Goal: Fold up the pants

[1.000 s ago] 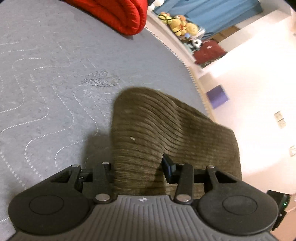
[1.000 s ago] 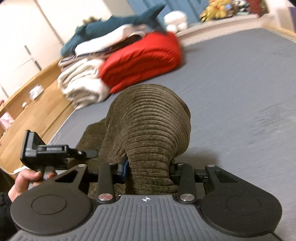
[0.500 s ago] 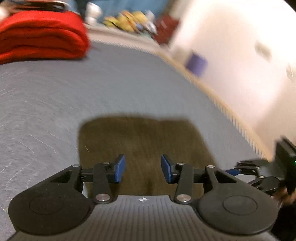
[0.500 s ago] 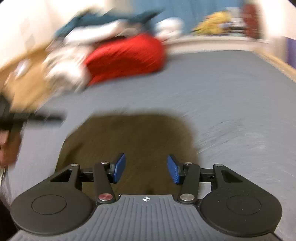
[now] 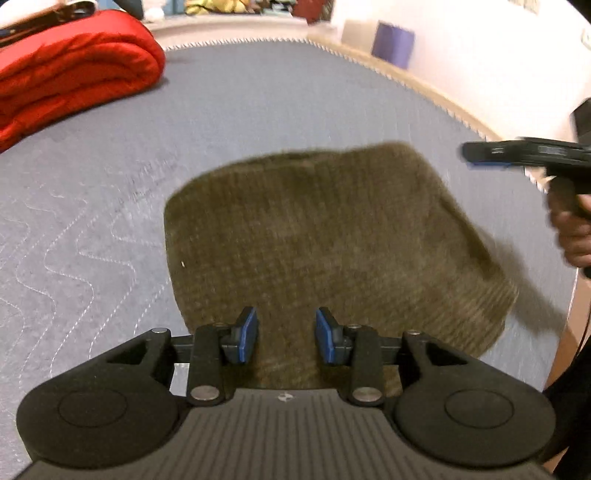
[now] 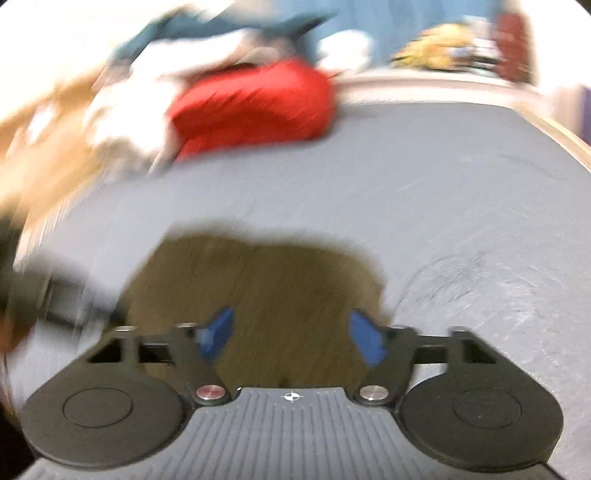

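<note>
Nearest in the left wrist view, the left gripper (image 5: 286, 334) hangs over the near edge of the olive-green ribbed corduroy pants (image 5: 325, 236); its blue-padded fingers (image 5: 248, 334) stand apart and are closing, with cloth showing below the gap but no pad pressing on it. The pants lie folded into a flat, roughly square bundle on the grey quilted mattress of the bed (image 5: 92, 206), with the ribbed hem at the near right corner. To the right of the bundle, at the bed's edge, the right gripper (image 5: 476, 157) reaches in level, held by the person's hand (image 5: 574, 232). In the right wrist view, which is heavily blurred, the right gripper's own fingers (image 6: 218, 332) are spread wide and opening, gripping nothing, with the pants beneath and beyond them on the mattress. Farther off, a folded red padded quilt (image 5: 70, 70) lies at the far left of the bed, well apart from the pants. Past the mattress's stitched border stand a purple box (image 5: 393, 42) against the pale wall and a row of yellow soft toys (image 5: 218, 5).
</note>
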`<act>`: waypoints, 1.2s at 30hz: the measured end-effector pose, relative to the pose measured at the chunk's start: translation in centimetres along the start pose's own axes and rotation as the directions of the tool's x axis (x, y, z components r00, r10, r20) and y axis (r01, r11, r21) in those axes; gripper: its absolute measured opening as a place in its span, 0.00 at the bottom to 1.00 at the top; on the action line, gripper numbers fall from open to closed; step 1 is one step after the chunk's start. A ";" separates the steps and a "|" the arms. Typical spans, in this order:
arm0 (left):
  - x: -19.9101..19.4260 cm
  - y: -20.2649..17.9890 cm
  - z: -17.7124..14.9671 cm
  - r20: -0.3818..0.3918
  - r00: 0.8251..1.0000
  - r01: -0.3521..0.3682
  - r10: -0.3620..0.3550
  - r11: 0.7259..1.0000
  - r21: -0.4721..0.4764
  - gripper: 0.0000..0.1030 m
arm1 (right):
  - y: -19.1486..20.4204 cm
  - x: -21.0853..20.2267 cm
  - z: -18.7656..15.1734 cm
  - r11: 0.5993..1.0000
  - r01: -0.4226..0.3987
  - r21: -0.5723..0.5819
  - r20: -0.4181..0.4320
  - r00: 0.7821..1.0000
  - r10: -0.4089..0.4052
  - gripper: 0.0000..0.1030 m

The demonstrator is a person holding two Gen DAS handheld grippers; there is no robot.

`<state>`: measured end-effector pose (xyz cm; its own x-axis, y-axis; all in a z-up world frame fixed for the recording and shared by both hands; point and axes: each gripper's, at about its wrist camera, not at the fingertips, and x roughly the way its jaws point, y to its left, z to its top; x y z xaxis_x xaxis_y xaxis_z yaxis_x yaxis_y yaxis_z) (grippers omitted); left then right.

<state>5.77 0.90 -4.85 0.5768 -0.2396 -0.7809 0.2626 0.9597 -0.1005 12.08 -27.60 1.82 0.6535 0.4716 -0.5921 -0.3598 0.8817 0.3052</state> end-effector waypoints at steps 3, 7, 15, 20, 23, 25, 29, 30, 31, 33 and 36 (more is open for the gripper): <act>0.0 0.5 0.9 0.022 1.000 -0.007 0.007 1.000 -0.026 0.38 | -3.1 4.7 1.2 0.987 0.026 0.156 -0.057 0.998 -0.018 0.82; -1.0 0.9 1.3 0.059 0.998 -0.001 0.004 0.999 -0.050 0.38 | -5.1 9.8 0.6 0.952 0.027 0.304 -0.124 0.992 0.012 0.80; -1.7 3.1 3.2 0.232 0.972 0.004 0.032 0.989 -0.151 0.34 | -4.9 11.6 -0.1 0.922 0.143 0.360 -0.033 0.989 -0.141 0.13; 5.8 7.0 1.8 -0.071 0.987 -0.159 0.145 0.950 -0.268 0.18 | -3.7 13.9 -1.1 0.949 0.264 0.171 -0.056 0.964 -0.259 0.13; 5.8 7.4 2.3 -0.105 0.968 -0.250 0.230 0.930 -0.269 0.15 | -4.9 13.7 -2.4 0.927 0.308 0.215 -0.082 0.951 -0.297 0.13; 4.2 7.2 3.3 -0.025 0.970 -0.239 0.243 0.923 -0.300 0.15 | -5.5 13.3 -2.4 0.913 0.334 0.233 -0.075 0.943 -0.325 0.16; 1.2 5.8 5.2 0.183 0.956 -0.159 0.228 0.931 -0.330 0.15 | -4.6 9.7 -1.6 0.920 0.305 0.248 0.039 0.945 -0.324 0.19; 0.8 5.3 5.6 0.226 0.951 -0.133 0.213 0.936 -0.326 0.15 | -3.8 8.7 -1.4 0.931 0.295 0.215 0.072 0.946 -0.316 0.21; 0.5 4.8 5.8 0.254 0.947 -0.112 0.199 0.941 -0.319 0.15 | -3.1 7.9 -1.4 0.944 0.280 0.174 0.097 0.949 -0.299 0.23; 0.8 4.1 6.2 0.288 0.948 -0.051 0.138 0.955 -0.291 0.16 | -1.3 6.2 -1.8 0.970 0.232 0.070 0.143 0.960 -0.240 0.32; 5.7 4.1 6.1 0.059 0.986 -0.133 0.153 0.957 -0.258 0.20 | 0.5 5.5 -3.0 0.994 0.086 -0.069 0.090 0.993 -0.079 0.50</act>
<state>14.85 2.53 -5.89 0.6549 -0.0981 -0.7493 -0.0253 0.9881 -0.1515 13.47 -24.65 -3.53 0.7370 0.3993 -0.5453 -0.3477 0.9159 0.2007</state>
